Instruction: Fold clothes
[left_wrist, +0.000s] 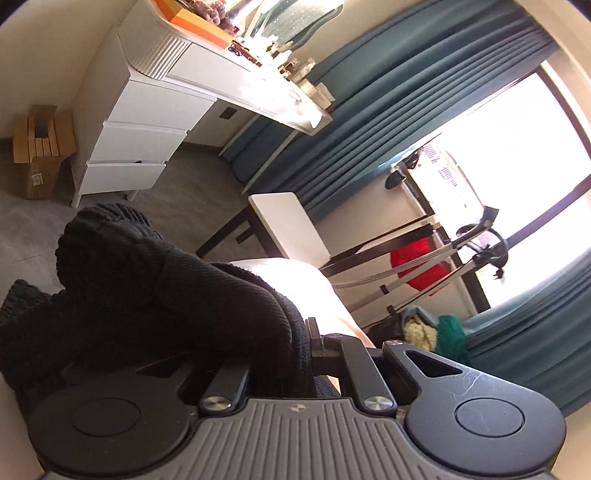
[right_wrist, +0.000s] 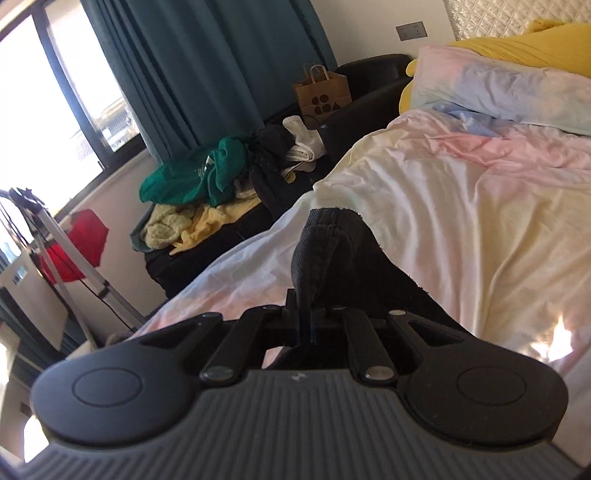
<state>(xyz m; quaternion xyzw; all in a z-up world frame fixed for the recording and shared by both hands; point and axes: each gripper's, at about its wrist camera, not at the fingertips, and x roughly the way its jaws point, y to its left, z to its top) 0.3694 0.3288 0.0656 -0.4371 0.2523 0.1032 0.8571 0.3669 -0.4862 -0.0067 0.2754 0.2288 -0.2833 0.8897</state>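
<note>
A black knit garment (left_wrist: 155, 288) is held up above the bed by both grippers. In the left wrist view it bunches thickly over and around my left gripper (left_wrist: 295, 339), which is shut on its fabric; the left finger is hidden under the cloth. In the right wrist view my right gripper (right_wrist: 308, 314) is shut on a folded edge of the same black garment (right_wrist: 332, 251), which rises ahead of the fingers and drapes to the right over the pastel bed sheet (right_wrist: 461, 206).
A pile of green, yellow, black and white clothes (right_wrist: 221, 184) lies on a dark bench beside the bed. A pillow (right_wrist: 509, 92) and a paper bag (right_wrist: 321, 92) are further back. A white dresser (left_wrist: 147, 122), a small white table (left_wrist: 291, 225) and teal curtains (left_wrist: 388, 110) stand by the window.
</note>
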